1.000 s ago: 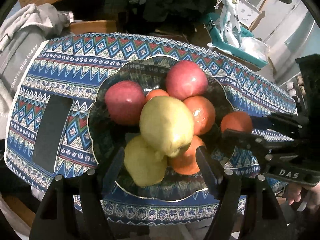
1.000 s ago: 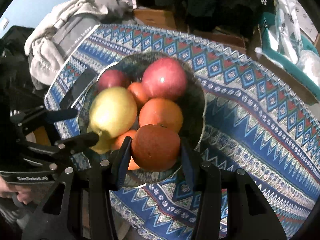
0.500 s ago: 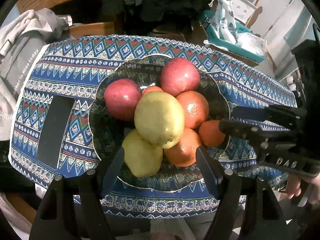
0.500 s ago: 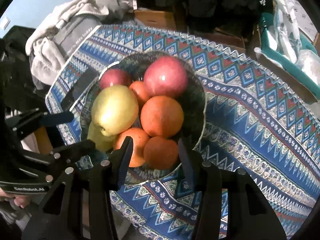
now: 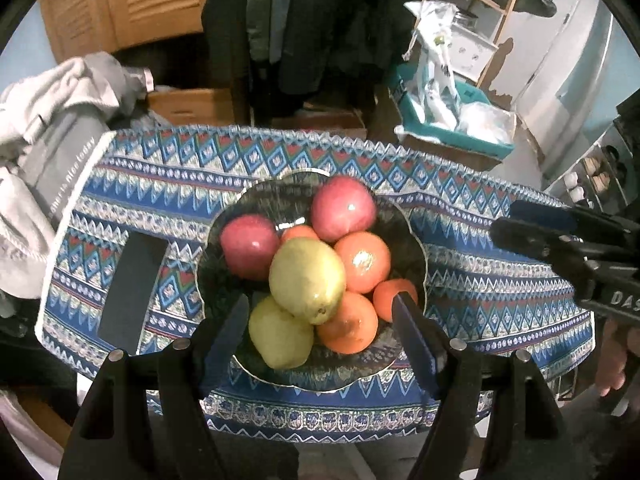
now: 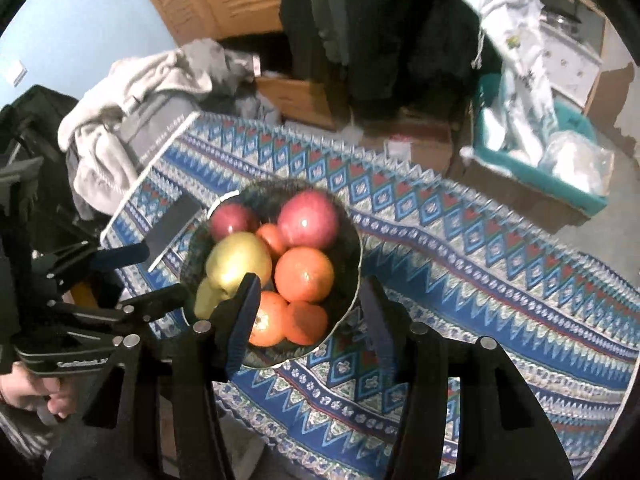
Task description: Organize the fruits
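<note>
A dark phone (image 5: 132, 288) lies flat on the patterned cloth (image 5: 500, 280), just left of the bowl (image 5: 224, 236), clear of the fruit. The left gripper (image 5: 320, 316) hangs above the bowl's near side with its jaws spread and opening, nothing between them. All the fruit sits heaped in the bowl: two red apples (image 5: 344, 208) at the back, two yellow-green pears (image 5: 306, 276) leaning on each other at the near left, and oranges (image 5: 362, 256) filling the right, so each piece props its neighbour. The right gripper (image 6: 308, 304) also hovers over the bowl's rim, jaws opening and pinching nothing. No loose fruit shows on the cloth, so the gathering looks finished.
</note>
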A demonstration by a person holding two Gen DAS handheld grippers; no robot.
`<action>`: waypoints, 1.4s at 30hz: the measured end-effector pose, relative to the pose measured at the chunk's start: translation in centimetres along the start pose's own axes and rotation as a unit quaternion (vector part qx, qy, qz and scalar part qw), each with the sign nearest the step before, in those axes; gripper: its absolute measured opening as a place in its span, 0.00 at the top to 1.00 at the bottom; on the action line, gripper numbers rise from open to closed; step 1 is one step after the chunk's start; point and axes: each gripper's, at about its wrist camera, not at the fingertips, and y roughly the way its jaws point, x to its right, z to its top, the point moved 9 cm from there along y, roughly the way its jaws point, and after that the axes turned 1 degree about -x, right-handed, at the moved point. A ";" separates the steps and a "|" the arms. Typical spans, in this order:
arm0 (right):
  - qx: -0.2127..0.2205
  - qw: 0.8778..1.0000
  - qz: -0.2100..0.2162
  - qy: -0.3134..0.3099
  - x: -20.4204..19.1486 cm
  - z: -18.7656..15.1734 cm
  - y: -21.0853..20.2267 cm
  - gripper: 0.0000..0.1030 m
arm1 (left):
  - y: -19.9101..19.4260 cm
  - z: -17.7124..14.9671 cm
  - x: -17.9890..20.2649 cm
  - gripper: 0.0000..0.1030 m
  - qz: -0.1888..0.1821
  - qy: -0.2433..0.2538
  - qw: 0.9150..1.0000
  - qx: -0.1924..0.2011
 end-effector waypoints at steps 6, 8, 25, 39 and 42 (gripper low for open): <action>0.036 0.999 -0.001 -0.003 -0.5 1.0 -3.5 0.43 | -2.7 1.0 1.0 0.22 0.006 0.014 0.999 0.036; 0.049 0.999 0.001 -0.005 -0.7 1.3 -4.7 0.42 | -3.6 1.4 1.4 0.22 0.007 0.021 0.999 0.048; 0.136 0.990 -0.034 0.005 1.2 2.0 -12.1 0.23 | -10.9 4.0 5.5 0.08 0.000 0.050 0.989 0.137; 0.184 0.980 -0.077 0.008 3.1 1.0 -16.4 0.22 | -14.1 5.6 6.4 0.01 0.030 0.049 0.980 0.193; 0.190 0.978 -0.082 0.007 3.2 1.0 -16.8 0.22 | -14.3 5.9 6.4 0.01 0.037 0.046 0.978 0.198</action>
